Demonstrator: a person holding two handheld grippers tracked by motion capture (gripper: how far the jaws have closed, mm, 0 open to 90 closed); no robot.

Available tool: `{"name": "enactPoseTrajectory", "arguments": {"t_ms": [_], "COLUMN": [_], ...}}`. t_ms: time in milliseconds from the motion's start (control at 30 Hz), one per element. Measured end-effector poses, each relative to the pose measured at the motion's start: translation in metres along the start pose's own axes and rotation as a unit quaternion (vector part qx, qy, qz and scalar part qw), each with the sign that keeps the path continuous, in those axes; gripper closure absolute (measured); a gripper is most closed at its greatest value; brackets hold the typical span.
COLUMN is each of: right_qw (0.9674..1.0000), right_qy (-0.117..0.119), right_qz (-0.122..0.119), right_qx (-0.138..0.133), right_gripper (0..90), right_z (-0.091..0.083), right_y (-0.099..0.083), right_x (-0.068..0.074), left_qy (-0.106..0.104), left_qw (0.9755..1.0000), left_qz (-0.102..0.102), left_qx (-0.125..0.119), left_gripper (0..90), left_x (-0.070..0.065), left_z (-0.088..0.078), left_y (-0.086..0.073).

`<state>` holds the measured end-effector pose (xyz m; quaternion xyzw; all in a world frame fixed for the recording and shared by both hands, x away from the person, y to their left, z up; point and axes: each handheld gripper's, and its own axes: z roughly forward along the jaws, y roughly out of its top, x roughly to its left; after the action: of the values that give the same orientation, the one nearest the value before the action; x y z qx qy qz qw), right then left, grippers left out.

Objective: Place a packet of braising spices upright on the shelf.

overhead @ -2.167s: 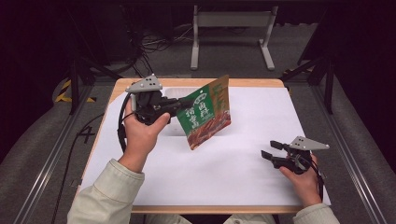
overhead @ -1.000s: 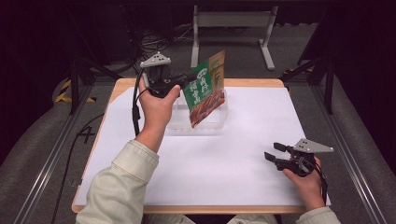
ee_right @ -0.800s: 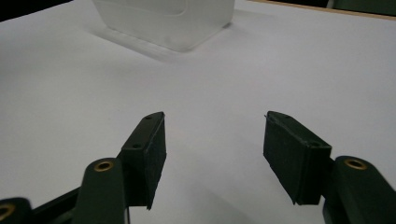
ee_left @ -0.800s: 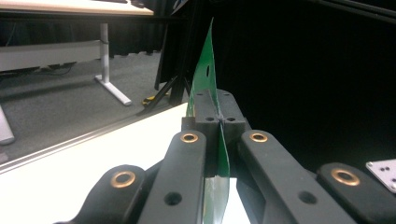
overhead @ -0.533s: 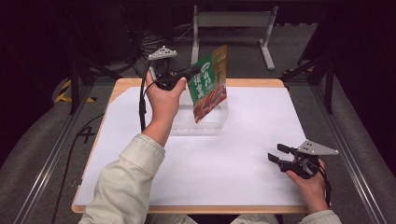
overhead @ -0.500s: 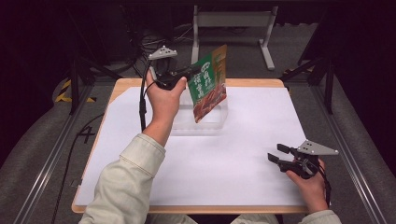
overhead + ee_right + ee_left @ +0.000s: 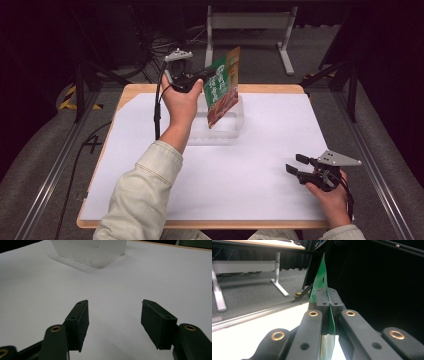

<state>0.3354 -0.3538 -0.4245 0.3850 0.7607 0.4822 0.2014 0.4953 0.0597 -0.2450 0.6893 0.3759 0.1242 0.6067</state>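
Green and red printed foil snack pouch [image 7: 221, 85] hangs in the air above the clear plastic tub [image 7: 231, 125], which stands on the far middle part of the white table sheet [image 7: 260, 170]. The left gripper [image 7: 200, 77] pinches the pouch by its upper green edge; in the left gripper view the thin pouch edge [image 7: 322, 285] is pressed tight between the two closed black pads. The long axis of the pouch points downward, a little tilted, and its lower red corner seems to be just over the tub opening, though I cannot tell if it touches the rim. The coming move is therefore mostly straight down. The right gripper [image 7: 295, 165] rests near the front right of the sheet, well apart, with jaws half open and holding nothing. Compared with the earlier frames, the pouch is farther from the person and more upright.
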Motion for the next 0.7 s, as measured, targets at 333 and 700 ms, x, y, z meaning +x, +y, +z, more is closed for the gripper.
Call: {"name": "enactPoseTrajectory", "arguments": {"t_ms": [333,700], "right_qw": [1.0000,1.0000], "right_qy": [0.000,0.002], "right_qz": [-0.002,-0.003], "right_qx": [-0.003,-0.003], "right_gripper": [39.4,39.4], "right_z": [-0.001,-0.001], "right_y": [0.000,0.001], "right_x": [0.000,0.002], "left_qy": [0.003,0.016], "left_qw": [0.9999,0.9997], "left_qz": [-0.011,-0.015], "left_qx": [-0.001,0.010], "left_gripper": [90.0,89.9], "left_x": [0.002,0.005], "left_z": [0.010,0.021], "left_y": [-0.005,-0.012]}}
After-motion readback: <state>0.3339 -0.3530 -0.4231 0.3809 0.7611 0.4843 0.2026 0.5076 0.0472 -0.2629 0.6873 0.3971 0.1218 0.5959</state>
